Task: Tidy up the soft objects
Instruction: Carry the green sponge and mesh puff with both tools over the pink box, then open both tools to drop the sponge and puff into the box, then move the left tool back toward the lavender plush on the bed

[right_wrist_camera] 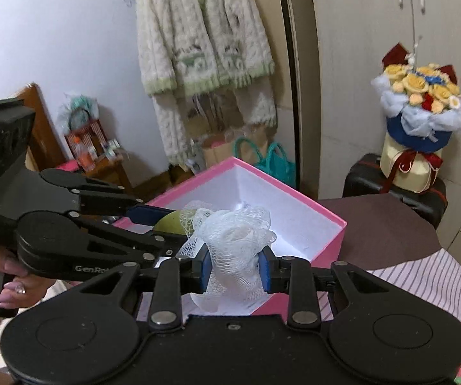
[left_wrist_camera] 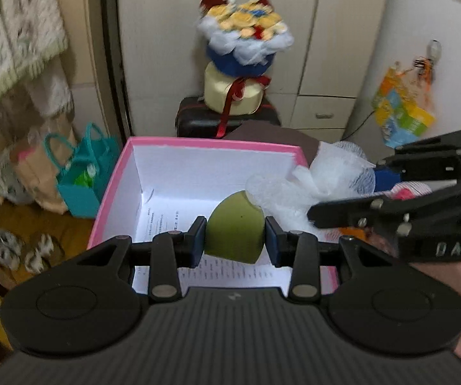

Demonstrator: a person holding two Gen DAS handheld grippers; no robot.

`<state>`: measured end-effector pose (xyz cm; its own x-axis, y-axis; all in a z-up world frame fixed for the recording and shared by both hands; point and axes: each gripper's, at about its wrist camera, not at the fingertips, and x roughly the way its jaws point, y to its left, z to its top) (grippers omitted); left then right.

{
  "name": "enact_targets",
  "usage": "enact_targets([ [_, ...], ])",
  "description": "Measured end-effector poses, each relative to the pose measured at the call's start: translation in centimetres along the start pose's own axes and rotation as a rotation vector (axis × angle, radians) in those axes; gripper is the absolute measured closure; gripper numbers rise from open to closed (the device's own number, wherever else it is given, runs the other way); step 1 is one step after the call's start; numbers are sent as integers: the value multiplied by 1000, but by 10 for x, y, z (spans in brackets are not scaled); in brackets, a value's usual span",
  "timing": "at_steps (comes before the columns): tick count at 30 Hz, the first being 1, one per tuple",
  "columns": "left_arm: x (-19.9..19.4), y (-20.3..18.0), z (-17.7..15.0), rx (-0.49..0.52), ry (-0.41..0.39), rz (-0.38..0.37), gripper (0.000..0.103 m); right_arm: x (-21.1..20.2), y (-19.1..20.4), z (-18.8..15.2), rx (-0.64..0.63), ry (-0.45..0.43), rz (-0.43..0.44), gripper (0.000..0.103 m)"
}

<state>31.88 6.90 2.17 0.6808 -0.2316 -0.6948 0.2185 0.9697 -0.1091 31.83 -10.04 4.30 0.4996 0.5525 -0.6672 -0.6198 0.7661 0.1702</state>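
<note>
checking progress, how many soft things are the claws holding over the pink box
2: a green sponge in the left claw, and a white mesh puff in the right claw, both above the pink box. Others may be hidden.

Both grippers are matte black with linkage arms, silver pivot screws and blue finger pads (left_wrist_camera: 198, 239). The left gripper (left_wrist_camera: 235, 240) has a ribbed housing; the right gripper (right_wrist_camera: 234, 269) bears white lettering. Fingernails (right_wrist_camera: 15, 287) carry pink polish.
</note>
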Motion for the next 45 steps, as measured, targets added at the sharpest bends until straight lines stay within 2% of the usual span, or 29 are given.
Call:
enact_targets([
  [5, 42, 24, -1, -119, 68, -5, 66, 44, -5, -1, -93, 77, -43, 69],
  [8, 54, 28, -3, -121, 80, 14, 66, 64, 0, -4, -165, 120, -83, 69],
  [15, 76, 34, -4, -127, 136, 48, 65, 96, 4, 2, -244, 198, -111, 67],
  [19, 80, 32, -2, -99, 141, 92, 59, 106, 5, 0, -275, 217, -122, 61],
  [21, 74, 34, 0, -101, 126, 81, 50, 102, 6, 0, -274, 189, -140, 56],
  [22, 69, 35, 0, -97, 114, 77, 48, 100, 6, 0, -269, 181, -135, 49],
  [24, 59, 34, 1, -71, 83, 71, 47, 91, 7, 0, -255, 165, -114, 43],
  [27, 40, 31, 0, -7, 39, 62, 44, 78, 6, -1, -219, 142, -82, 40],
  [30, 19, 29, -1, 26, 17, 67, 43, 70, 8, -4, -210, 124, -109, 31],
  [33, -5, 29, -2, 46, 2, 55, 40, 55, 11, -8, -194, 88, -125, 30],
  [38, -42, 24, -13, 112, 0, 67, 39, 12, 23, -18, -133, 18, -74, 30],
  [45, -83, 10, -33, 181, -7, 38, 37, -40, 47, -38, -67, -17, -50, 30],
])
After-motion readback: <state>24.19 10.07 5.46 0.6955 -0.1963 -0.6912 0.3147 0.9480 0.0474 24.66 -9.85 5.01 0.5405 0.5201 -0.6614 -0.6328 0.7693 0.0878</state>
